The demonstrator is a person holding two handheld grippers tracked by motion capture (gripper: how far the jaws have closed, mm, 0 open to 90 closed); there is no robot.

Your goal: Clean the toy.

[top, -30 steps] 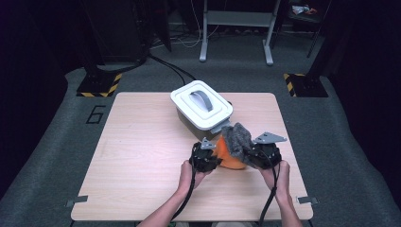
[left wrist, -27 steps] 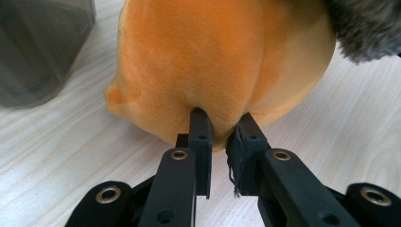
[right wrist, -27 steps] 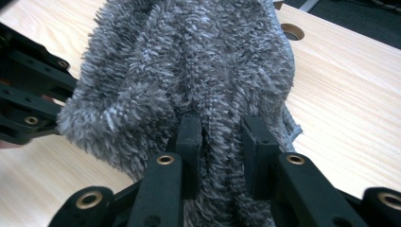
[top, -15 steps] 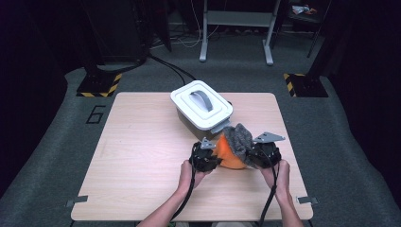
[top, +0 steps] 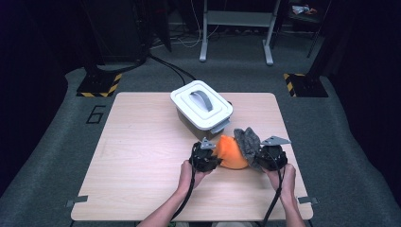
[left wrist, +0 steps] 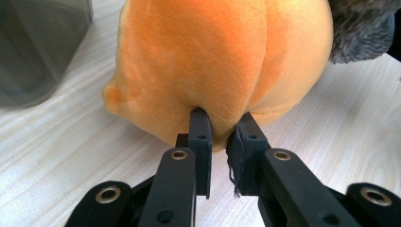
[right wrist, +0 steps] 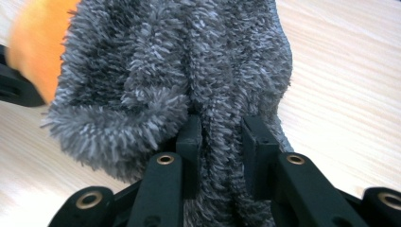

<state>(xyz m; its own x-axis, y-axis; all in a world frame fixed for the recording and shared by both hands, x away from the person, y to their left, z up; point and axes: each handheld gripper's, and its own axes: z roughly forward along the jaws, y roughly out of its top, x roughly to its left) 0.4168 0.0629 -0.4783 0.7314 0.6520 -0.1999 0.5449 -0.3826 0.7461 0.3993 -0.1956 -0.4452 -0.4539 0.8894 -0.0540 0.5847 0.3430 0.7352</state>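
An orange plush ball (top: 230,152) lies on the wooden table (top: 142,156) between my two grippers. My left gripper (top: 213,160) is shut on a pinch of its orange fabric (left wrist: 222,71); the pads (left wrist: 201,130) bite into the fold. A grey fuzzy cloth (top: 249,142) drapes over the plush's right side. My right gripper (top: 261,159) is shut on that grey cloth (right wrist: 189,71), with a strand of it squeezed between the pads (right wrist: 190,137). The orange plush (right wrist: 38,42) peeks out behind the cloth at the upper left of the right gripper view.
A white lidded box (top: 202,106) with a grey handle stands just beyond the plush, near the table's middle back. Its translucent wall (left wrist: 38,42) sits close at the left gripper's upper left. Bare tabletop spreads to the left and front.
My right gripper has sunk slightly toward the table with the grey cloth. The left gripper and the plush have stayed put.
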